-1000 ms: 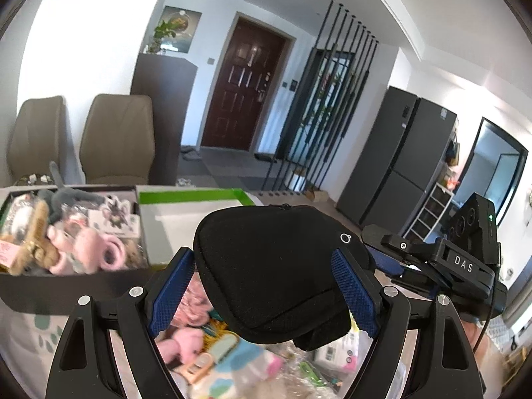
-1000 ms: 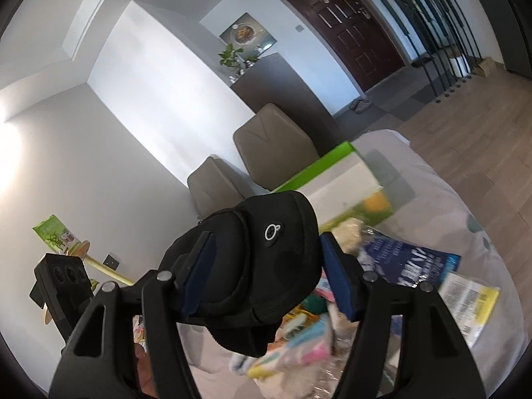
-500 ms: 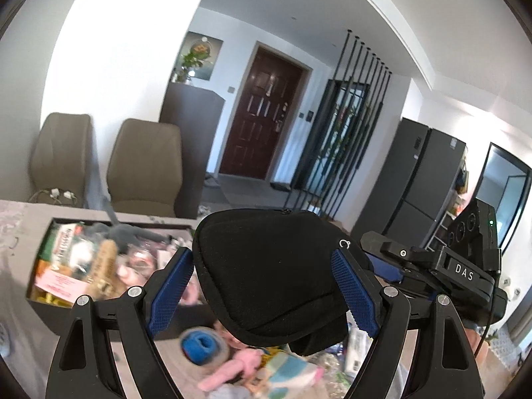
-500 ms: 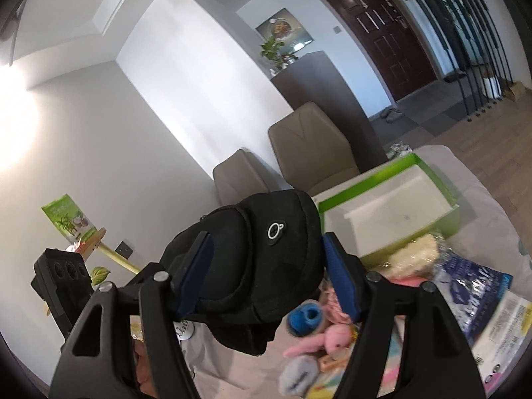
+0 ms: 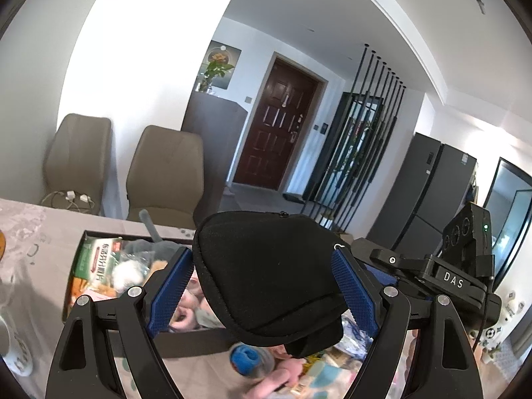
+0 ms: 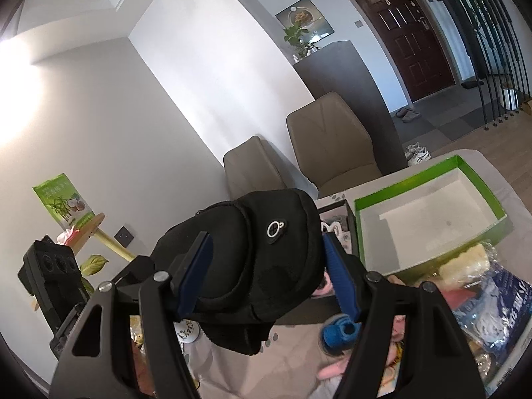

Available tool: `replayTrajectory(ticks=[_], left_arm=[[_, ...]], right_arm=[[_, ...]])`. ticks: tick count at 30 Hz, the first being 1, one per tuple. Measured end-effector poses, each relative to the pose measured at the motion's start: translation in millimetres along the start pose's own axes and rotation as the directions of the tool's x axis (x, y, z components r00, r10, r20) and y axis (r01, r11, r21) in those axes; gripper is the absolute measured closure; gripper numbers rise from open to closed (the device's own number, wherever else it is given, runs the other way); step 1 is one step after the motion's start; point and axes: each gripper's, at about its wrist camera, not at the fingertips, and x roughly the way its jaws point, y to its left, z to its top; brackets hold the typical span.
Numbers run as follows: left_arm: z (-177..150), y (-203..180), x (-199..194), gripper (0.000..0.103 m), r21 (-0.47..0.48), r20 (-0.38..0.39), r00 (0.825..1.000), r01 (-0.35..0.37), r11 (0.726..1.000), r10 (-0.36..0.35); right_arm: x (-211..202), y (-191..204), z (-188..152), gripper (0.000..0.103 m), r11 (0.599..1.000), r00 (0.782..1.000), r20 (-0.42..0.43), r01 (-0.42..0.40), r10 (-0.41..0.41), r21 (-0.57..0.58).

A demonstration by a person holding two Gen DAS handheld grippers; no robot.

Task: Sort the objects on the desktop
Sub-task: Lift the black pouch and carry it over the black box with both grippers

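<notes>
Both grippers clamp one black pouch [image 5: 266, 272] and hold it up above the table [image 5: 30, 232]. In the left wrist view the left gripper [image 5: 262, 286] has its blue pads [image 5: 169, 289] pressed against the pouch's two sides, the pouch bulging up and forward between them. In the right wrist view the right gripper [image 6: 266, 276] grips the same pouch [image 6: 246, 266] across its width, a small round white logo facing the camera and a flap hanging down under the jaws. Just beneath the pouch lie a blue knitted item [image 6: 339, 331], pink soft toys [image 5: 282, 375] and blurred packets. To the right in the right wrist view sits a blue-and-white bag [image 6: 502, 312] with a pale yellow lump [image 6: 465, 262] beside it. Behind these is a dark box [image 5: 186, 342] filled with toys and a green snack packet [image 5: 96, 259]; a white mug [image 5: 16, 349] stands at the table's left edge. Next to the dark box is an open green box [image 6: 419, 186] with a white inside. Beyond the table stand two beige chairs [image 5: 166, 169], then a dark cabinet [image 6: 352, 76] with a plant on top, a brown door [image 5: 282, 136], black slats and a dark fridge [image 5: 429, 193].
</notes>
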Motion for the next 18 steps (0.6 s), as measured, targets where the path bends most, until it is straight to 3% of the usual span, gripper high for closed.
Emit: replayTrajectory(ticks=[10, 18], left_arm=[[18, 33, 29, 0.018, -0.03, -0.001, 1.0, 0.014, 0.999, -0.015], [27, 52, 60, 0.018, -0.033, 0.0, 1.0, 0.001, 0.999, -0.001]], right_arm=[[42, 3, 9, 0.035, 1.0, 1.0, 0.017, 0.023, -0.023, 0.009], [84, -12, 21, 0.035, 0.994, 0.999, 0.021, 0.038, -0.04, 0.101]])
